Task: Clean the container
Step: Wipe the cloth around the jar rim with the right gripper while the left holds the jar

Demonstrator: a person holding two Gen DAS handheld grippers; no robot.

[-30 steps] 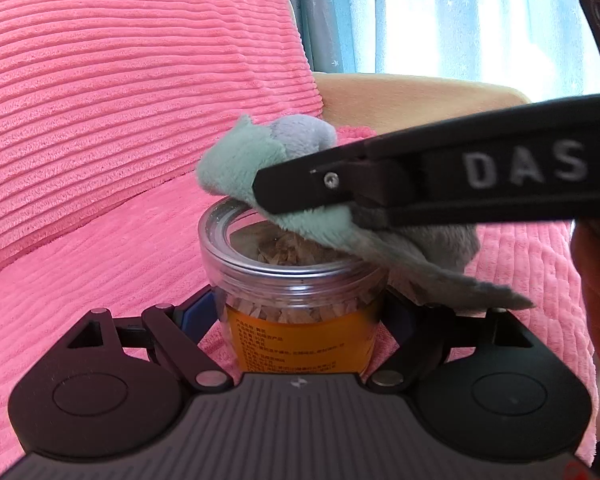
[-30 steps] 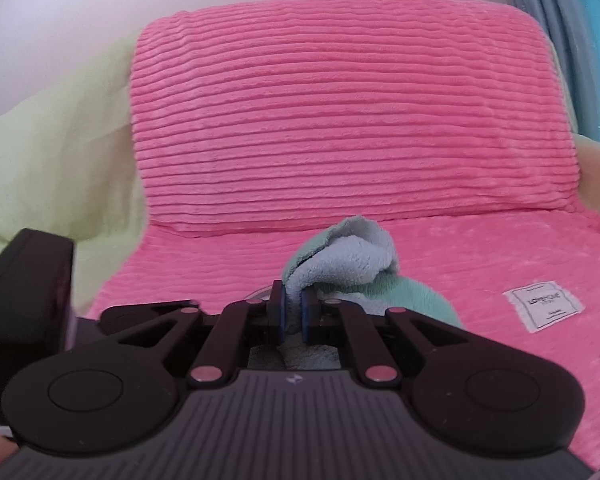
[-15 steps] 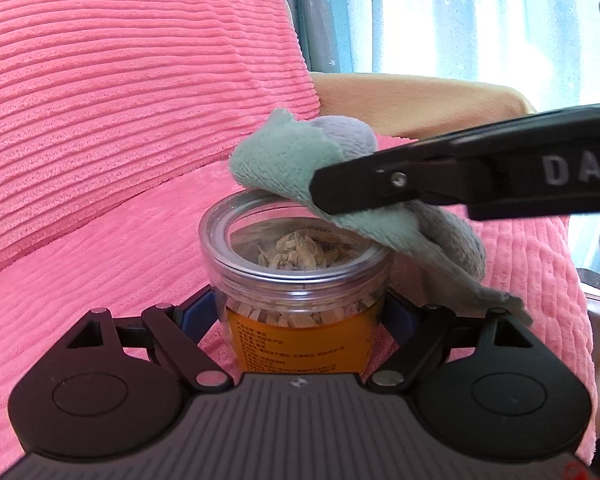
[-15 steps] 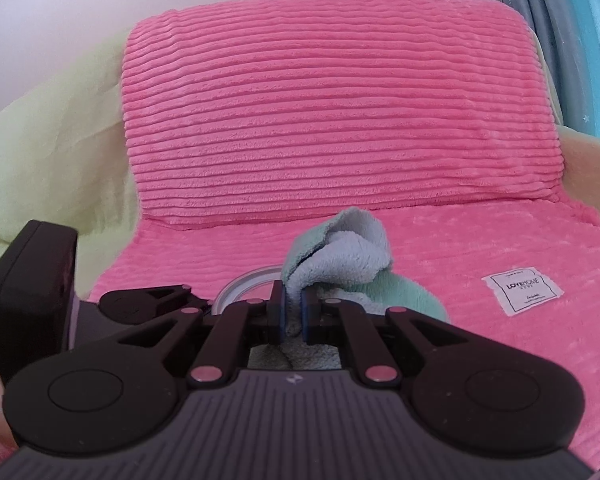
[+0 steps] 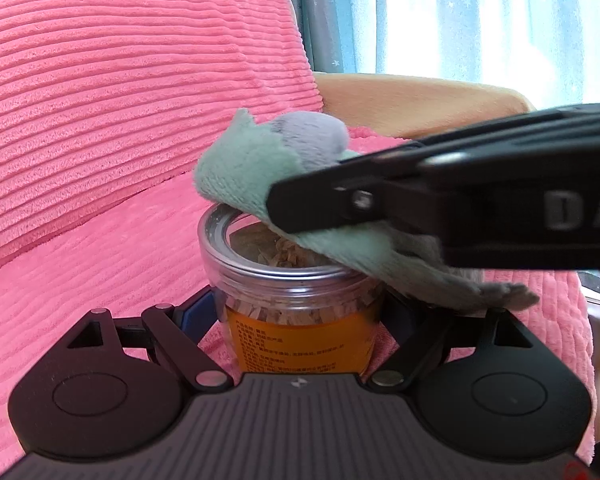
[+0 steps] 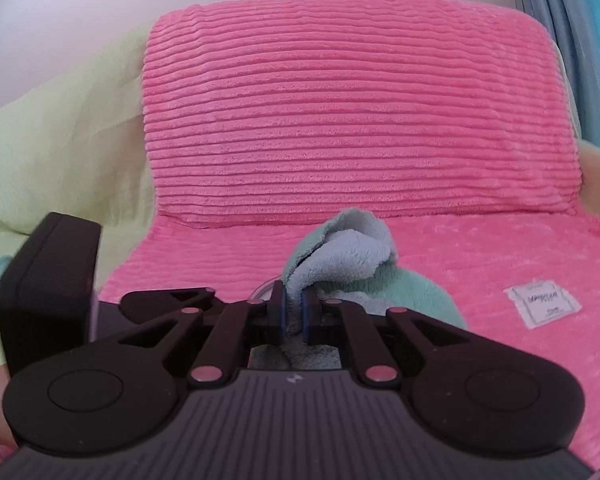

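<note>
We count one jar (image 5: pixel 296 300), one cloth (image 5: pixel 252 168), two tongs (image 5: pixel 300 320) (image 6: pixel 294 312), one pink cushion (image 6: pixel 356 108), one white fabric label (image 6: pixel 542 306) and one curtain (image 5: pixel 440 16).

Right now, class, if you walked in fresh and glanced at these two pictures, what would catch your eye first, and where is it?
First, the clear jar with an orange label, clamped in the left gripper at the middle of the left wrist view. Next, the green-and-grey cloth pinched by the right gripper, lying on the jar's rim. Behind both spreads a ribbed pink cushion.
</note>
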